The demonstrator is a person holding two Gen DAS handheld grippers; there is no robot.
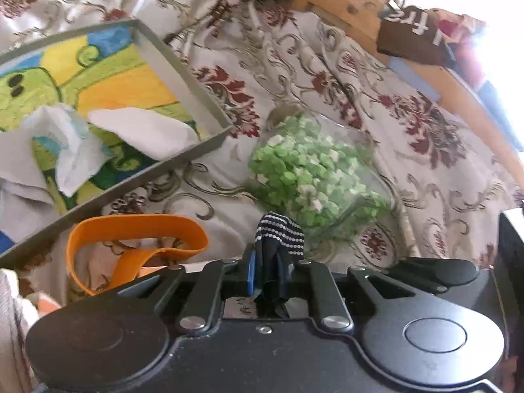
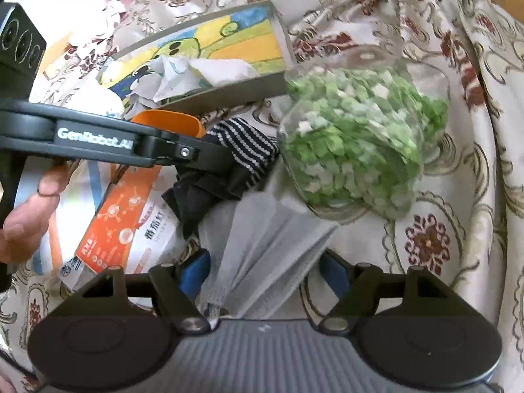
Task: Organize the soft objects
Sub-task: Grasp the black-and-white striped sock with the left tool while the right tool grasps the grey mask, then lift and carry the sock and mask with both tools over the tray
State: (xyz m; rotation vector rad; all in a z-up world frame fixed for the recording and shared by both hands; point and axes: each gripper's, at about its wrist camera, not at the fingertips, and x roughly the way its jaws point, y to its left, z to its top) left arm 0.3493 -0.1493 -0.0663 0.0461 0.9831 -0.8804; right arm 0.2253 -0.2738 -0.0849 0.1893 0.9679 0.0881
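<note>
Floral bedspread [image 1: 327, 65]: left claw [image 1: 275, 262] pinches striped sock [image 1: 278, 232]; right claw [image 2: 265, 268] spread around grey mask [image 2: 271, 239], beside jar [image 2: 353, 137].

knit striped sock [image 1: 278, 232], glossy jar [image 1: 314, 170] — clear

"GenRobot.AI" on left claw [image 2: 226, 160] (white lettering)

clear glass jar of green and white paper stars [image 1: 311, 173] lies on its side dead ahead, blocks fwd path. grey-rimmed tray w/ cartoon print [image 1: 183, 78] walls off the left; orange band loop [image 1: 131, 242] just below it. open floral cloth [image 1: 409, 137] to the right of jar, passable.
</note>
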